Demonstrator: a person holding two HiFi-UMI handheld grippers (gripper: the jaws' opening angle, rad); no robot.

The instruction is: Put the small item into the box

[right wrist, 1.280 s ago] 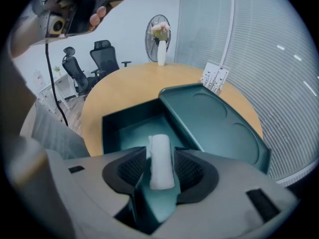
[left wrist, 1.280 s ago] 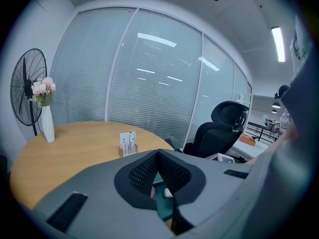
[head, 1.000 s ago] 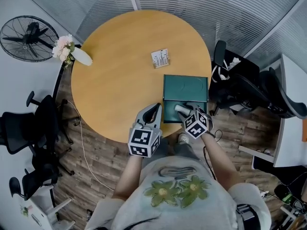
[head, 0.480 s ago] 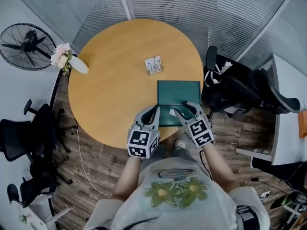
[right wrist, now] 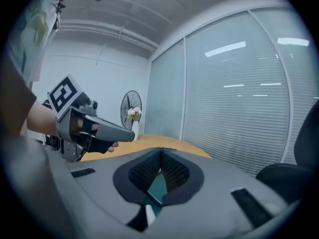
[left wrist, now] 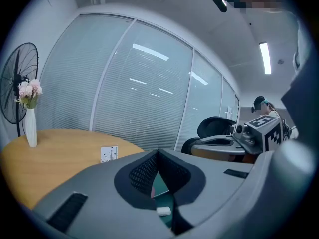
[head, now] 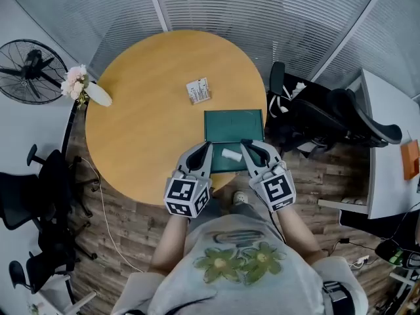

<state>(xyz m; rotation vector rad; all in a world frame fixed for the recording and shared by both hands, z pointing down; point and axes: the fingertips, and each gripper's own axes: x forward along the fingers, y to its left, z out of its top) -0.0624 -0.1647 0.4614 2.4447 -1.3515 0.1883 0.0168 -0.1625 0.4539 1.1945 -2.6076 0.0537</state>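
Right gripper (head: 252, 148) rose, fingers just clenched empty, left gripper (head: 202, 151) likewise, leaving white cylinder (head: 231, 154) in box (head: 233, 125).

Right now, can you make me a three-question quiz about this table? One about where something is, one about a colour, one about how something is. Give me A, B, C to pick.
1. Where is the small white item?
A: in the box
B: on a chair
C: on the floor

2. What colour is the vase?
A: blue
B: white
C: black

3. How is the box?
A: shut
B: upside down
C: open

Answers:
1 A, it lies inside the green box.
2 B, the vase is white under pink flowers.
3 C, you can see into it from above.
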